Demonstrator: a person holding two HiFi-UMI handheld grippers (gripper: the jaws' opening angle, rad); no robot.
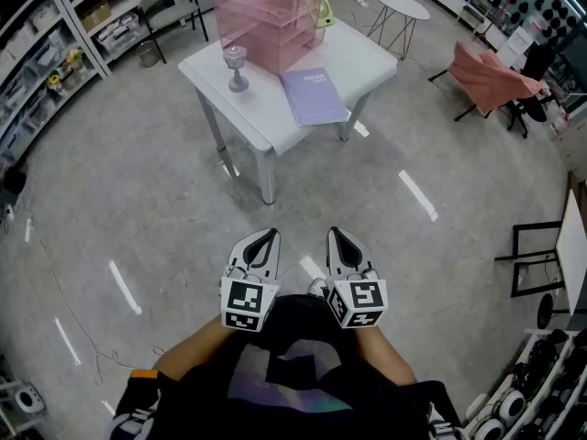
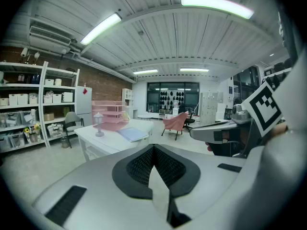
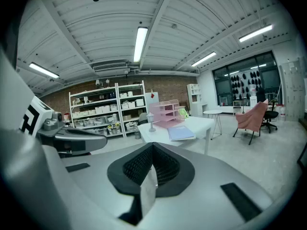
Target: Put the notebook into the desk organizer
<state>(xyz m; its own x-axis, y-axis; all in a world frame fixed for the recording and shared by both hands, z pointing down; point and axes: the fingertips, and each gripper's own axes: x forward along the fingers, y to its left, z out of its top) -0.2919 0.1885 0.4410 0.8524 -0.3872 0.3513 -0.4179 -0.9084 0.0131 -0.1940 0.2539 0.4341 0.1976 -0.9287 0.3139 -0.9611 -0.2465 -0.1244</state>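
A lavender notebook (image 1: 314, 96) lies flat on the white table (image 1: 362, 58), near its front edge. Behind it stands the pink desk organizer (image 1: 267, 21) with open shelves. Both show small in the left gripper view, notebook (image 2: 132, 134) and organizer (image 2: 110, 114), and in the right gripper view, notebook (image 3: 181, 132) and organizer (image 3: 165, 113). My left gripper (image 1: 264, 239) and right gripper (image 1: 337, 237) are held side by side close to my body, far short of the table. Both are shut with nothing between the jaws.
A small grey lantern-like ornament (image 1: 237, 65) stands on the table left of the notebook. A grey chair (image 1: 170, 3) and shelving (image 1: 41, 53) are at the back left. A pink-draped chair (image 1: 486, 76) and a round side table (image 1: 401, 7) stand to the right.
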